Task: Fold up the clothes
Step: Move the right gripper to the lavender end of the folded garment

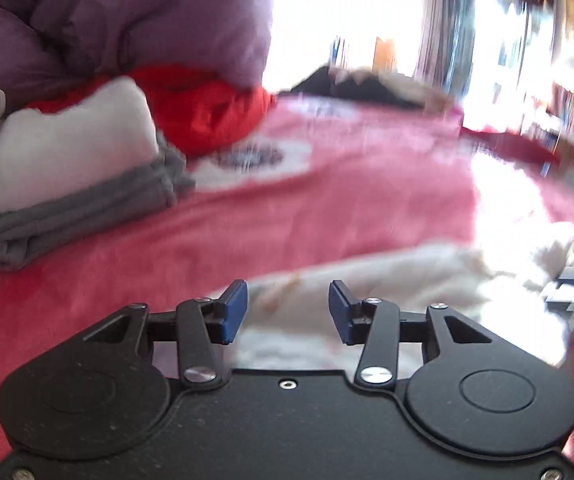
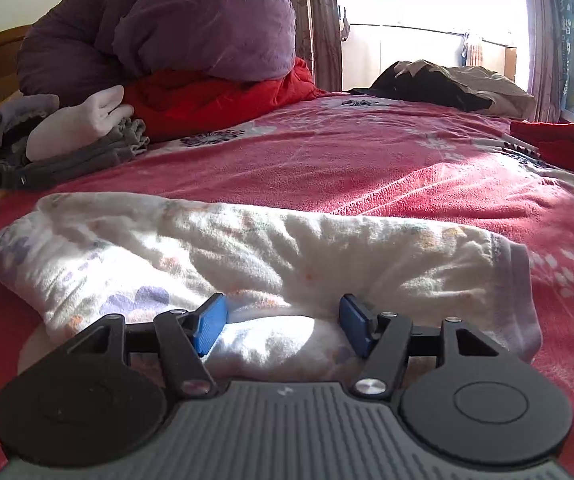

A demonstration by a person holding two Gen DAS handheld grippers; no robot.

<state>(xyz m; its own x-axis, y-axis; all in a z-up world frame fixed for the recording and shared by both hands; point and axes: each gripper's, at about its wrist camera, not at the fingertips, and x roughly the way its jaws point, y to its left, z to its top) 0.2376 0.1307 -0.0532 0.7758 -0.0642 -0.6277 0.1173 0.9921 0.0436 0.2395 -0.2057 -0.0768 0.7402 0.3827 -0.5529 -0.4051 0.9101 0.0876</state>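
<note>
Legible text: "Happy" on the dark banner (image 2: 565, 20) hanging at the window, upper right; remaining characters unreadable.

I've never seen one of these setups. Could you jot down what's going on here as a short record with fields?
Setting: bed with a pink floral bedspread
Item being handled: white floral garment, lying crumpled in front of both grippers
Left gripper: open, holding nothing
Right gripper: open, fingers astride the garment's near edge
Already folded: white garment stacked on grey garment
Background: purple duvet on a red one
</note>
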